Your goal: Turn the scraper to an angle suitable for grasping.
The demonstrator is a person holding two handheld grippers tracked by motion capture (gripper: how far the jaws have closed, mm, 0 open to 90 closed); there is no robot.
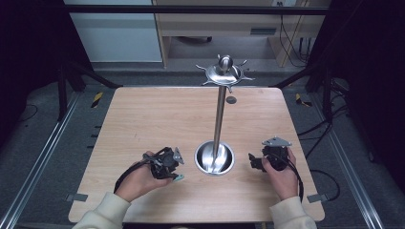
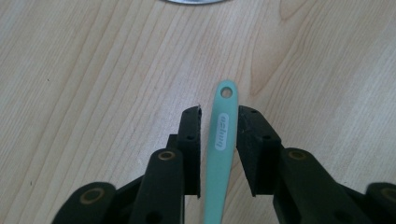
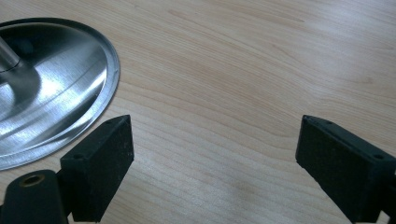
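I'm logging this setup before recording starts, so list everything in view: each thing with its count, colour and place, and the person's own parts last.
Table: one, light wood, centre of the high view.
Stand: one, shiny steel, a round base at the table's near middle, an upright pole, and a ring of hooks on top.
Handle: one, mint green with a hole at its tip and a white label, lying on the table between the left claw's jaws.
Small disc: one, dark grey, on the table's far edge behind the pole.
Left claw: one, black, left of the base, jaws close on either side of the handle.
Right claw: one, black, right of the base, jaws wide apart.
Hands: two, cream sleeves, near edge.
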